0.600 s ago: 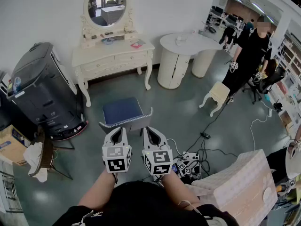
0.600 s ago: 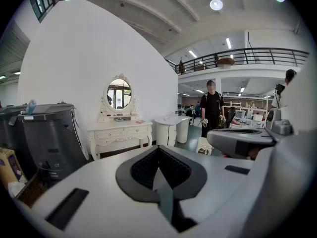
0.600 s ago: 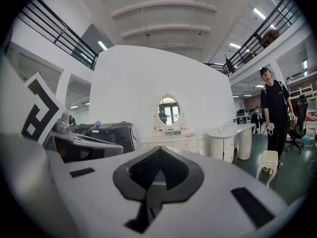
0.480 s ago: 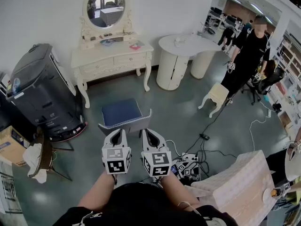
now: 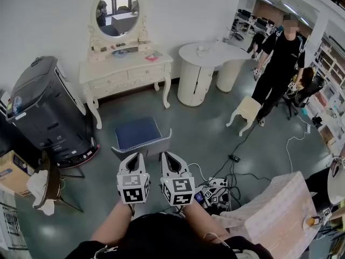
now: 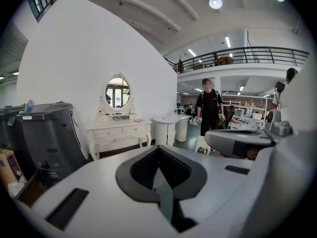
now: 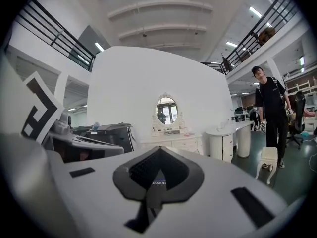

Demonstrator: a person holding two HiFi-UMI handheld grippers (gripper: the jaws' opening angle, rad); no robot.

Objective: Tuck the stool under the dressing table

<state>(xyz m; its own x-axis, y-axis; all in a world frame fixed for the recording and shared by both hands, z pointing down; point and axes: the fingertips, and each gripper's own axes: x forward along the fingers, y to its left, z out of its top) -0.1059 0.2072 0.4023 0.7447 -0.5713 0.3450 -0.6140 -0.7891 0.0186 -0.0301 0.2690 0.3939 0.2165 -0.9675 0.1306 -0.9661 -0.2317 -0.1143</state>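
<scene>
Stool (image 5: 138, 134) stands directly ahead of both grippers, between them and the dressing table (image 5: 126, 70), with open floor (image 5: 205, 123) separating it from the table's front legs. The left gripper (image 5: 135, 157) and right gripper (image 5: 167, 156) both have their jaws pressed together with nothing in them. Their tips sit at the stool's near rim, the left near its middle and the right toward its right corner; I cannot tell whether they touch. A straight push away from the person looks right, since the kneehole lies dead ahead. The stool has a blue padded top in a pale trimmed frame. The table is cream, carved, curve-legged, under 1 oval mirror (image 5: 119, 11).
</scene>
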